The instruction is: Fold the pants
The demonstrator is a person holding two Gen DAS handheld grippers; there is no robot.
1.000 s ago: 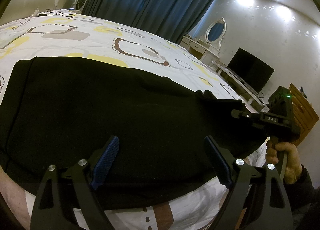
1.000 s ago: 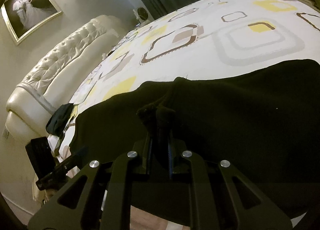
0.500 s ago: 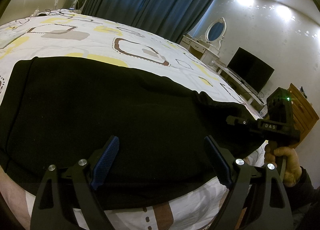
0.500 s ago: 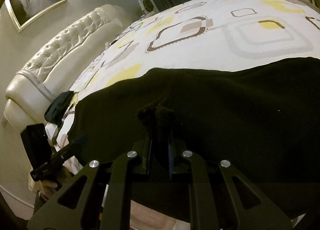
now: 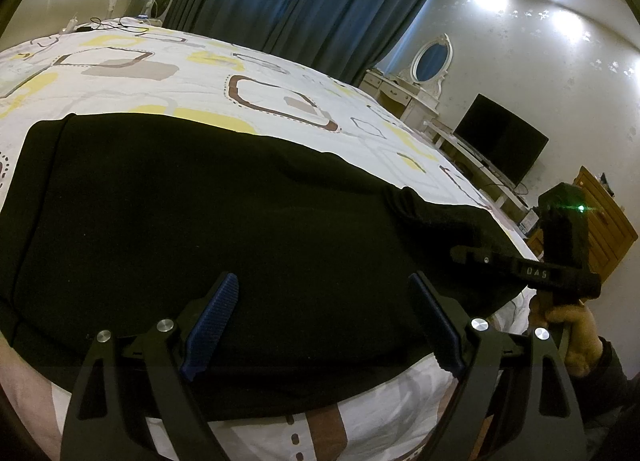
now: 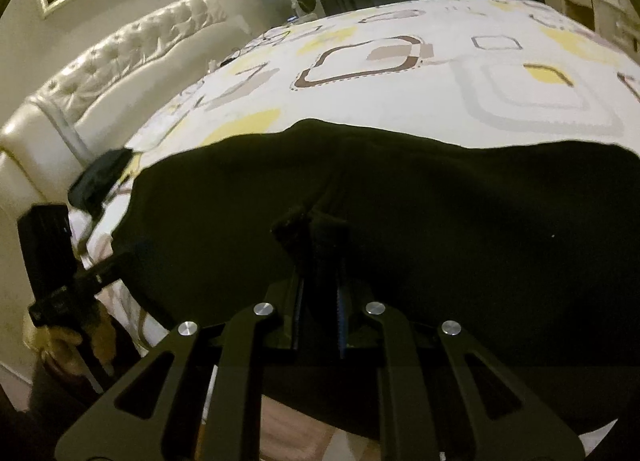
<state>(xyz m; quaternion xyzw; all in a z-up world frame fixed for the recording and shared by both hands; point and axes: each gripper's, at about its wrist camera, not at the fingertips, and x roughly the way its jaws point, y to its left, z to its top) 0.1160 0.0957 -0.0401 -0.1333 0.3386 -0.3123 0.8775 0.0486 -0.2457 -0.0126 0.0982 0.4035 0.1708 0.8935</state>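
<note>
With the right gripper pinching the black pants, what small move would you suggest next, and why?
Probably close the left gripper on the near edge of the black pants: it hangs open over the cloth, while the right gripper is shut on a bunched pinch.

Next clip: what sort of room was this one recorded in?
Almost certainly a home bedroom. The black pants lie on a large bed with a patterned cover and a tufted cream headboard. A white dressing table with an oval mirror stands beside dark blue curtains.

Pale letters "DAS" on the black side bar of the right hand-held gripper (image 5: 468,253).
</note>
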